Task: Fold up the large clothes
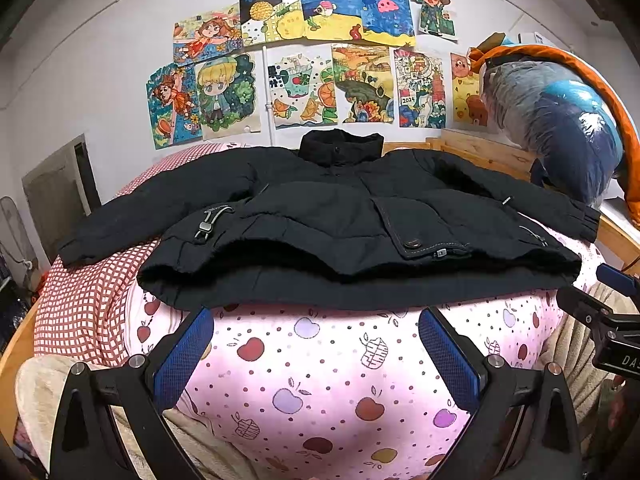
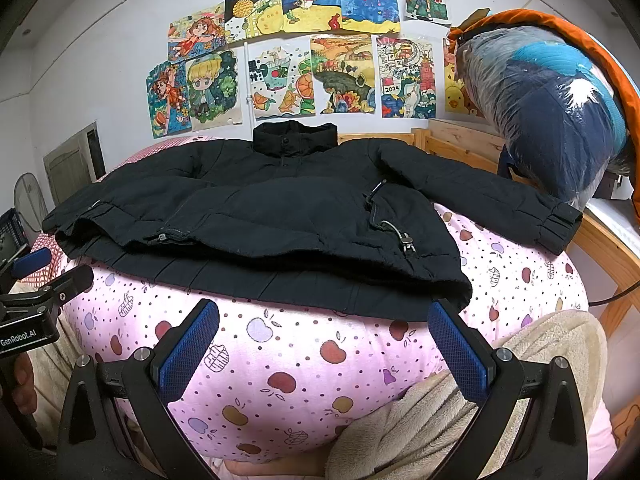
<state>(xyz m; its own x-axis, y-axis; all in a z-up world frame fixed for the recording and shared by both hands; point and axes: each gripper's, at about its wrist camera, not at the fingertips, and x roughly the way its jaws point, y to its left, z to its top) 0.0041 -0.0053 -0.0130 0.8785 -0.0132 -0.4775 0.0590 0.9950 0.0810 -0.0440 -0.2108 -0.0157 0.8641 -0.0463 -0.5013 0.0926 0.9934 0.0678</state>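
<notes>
Across the bed's pink apple-print sheet [image 1: 320, 360] lies a black padded jacket [image 1: 320, 220]; both the left gripper [image 1: 316, 356], marked "GenRobot.AI", and the right gripper [image 2: 324, 352] are spread, empty, near its hem.

A black jacket [image 2: 256, 216] lies spread flat across the middle of the frame on a pink apple-print quilt [image 2: 304, 360], collar toward the top. The right gripper [image 2: 323, 346], jaws wide apart, hovers at lower centre. The left gripper [image 2: 36, 280] shows at left edge.
</notes>
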